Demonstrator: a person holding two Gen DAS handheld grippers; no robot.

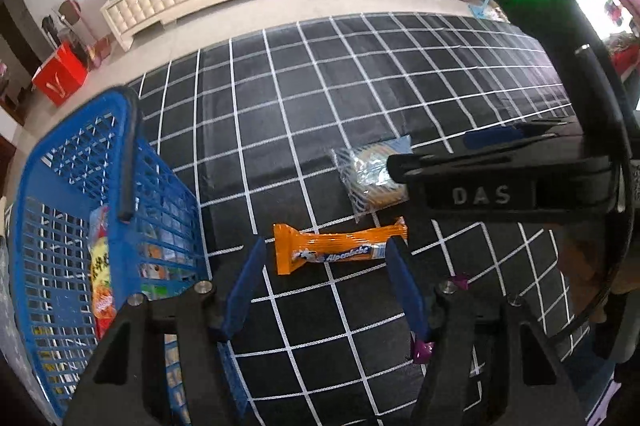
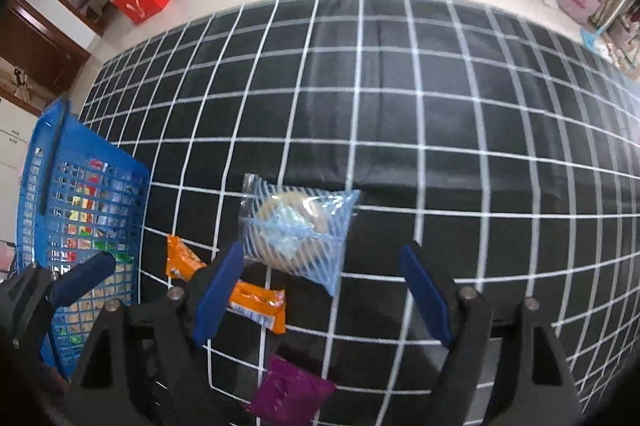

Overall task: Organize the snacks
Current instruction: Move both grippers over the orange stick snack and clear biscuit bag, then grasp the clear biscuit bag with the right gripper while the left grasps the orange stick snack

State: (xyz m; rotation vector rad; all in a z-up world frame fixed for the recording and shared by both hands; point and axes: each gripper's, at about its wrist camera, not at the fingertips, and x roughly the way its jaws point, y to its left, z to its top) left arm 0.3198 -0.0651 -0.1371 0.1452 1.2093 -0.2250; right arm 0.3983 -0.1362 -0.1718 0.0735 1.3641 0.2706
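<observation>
Left wrist view: left gripper (image 1: 324, 266) wide, empty, orange snack bar (image 1: 340, 252) directly ahead between fingertips, long axis crosswise; right gripper (image 2: 324, 282) wide over striped packet (image 2: 296, 230); blue basket (image 1: 60, 185) leftward.

Black table cloth (image 2: 400, 129) with white grid, blue lattice basket (image 1: 60, 193), orange snack bar (image 1: 340, 250), blue-white striped clear cookie pack (image 2: 296, 230), purple packet (image 2: 290, 392), blue pads on black tongs (image 1: 324, 290).

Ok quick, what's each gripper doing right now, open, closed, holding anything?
Left gripper: open, empty, jaws either side of the orange snack bar.
Right gripper: open, empty, near the blue striped packet.
</observation>
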